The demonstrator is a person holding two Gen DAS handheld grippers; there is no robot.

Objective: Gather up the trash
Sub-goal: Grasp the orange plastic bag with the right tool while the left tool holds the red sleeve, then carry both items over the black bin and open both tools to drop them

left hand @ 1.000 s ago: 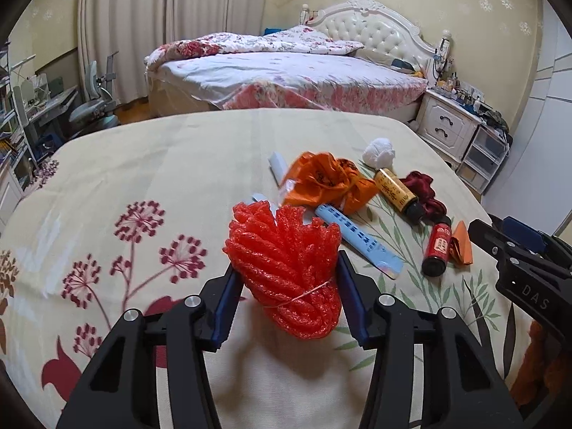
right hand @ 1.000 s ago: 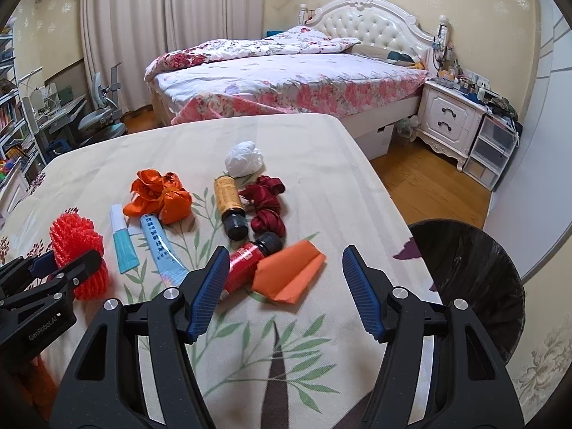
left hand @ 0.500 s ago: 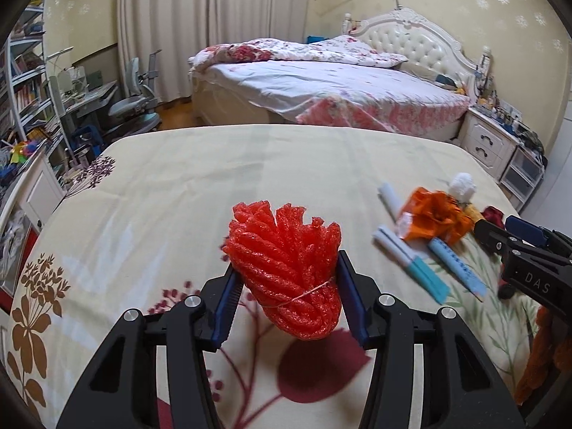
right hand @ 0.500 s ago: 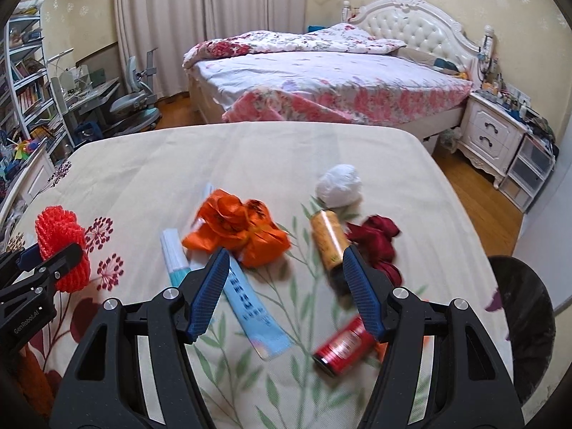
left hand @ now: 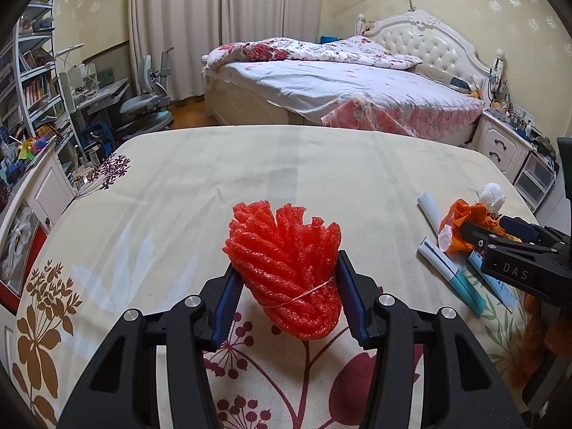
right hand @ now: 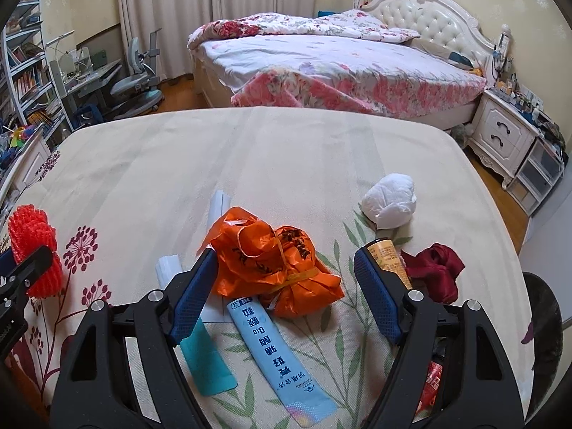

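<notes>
My left gripper (left hand: 286, 289) is shut on a red foam net bundle (left hand: 286, 268), held above the flowered bedspread (left hand: 250, 171). My right gripper (right hand: 286, 279) hovers over the trash pile with its jaws opening. A knotted orange plastic bag (right hand: 275, 268) lies between the blue pads, which do not press on it. Beside the bag lie a light-blue sachet (right hand: 279, 354), a teal-and-white tube (right hand: 200, 343), a yellow bottle (right hand: 388, 257), a crumpled dark-red cloth (right hand: 434, 271), a white paper wad (right hand: 389, 202) and a red can (right hand: 430, 382), partly hidden by the right finger.
A black bin (right hand: 543, 325) stands off the bedspread's right edge. Beyond are a second bed (right hand: 339, 68), a white nightstand (right hand: 500, 136), plastic drawers (right hand: 540, 175), and at left a desk, chair (right hand: 136, 82) and bookshelves (right hand: 21, 68).
Both grippers have swung left across the bedspread. The right one went from over the orange paper and red can to over the orange bag, and its jaws have widened. The left keeps its grip.
</notes>
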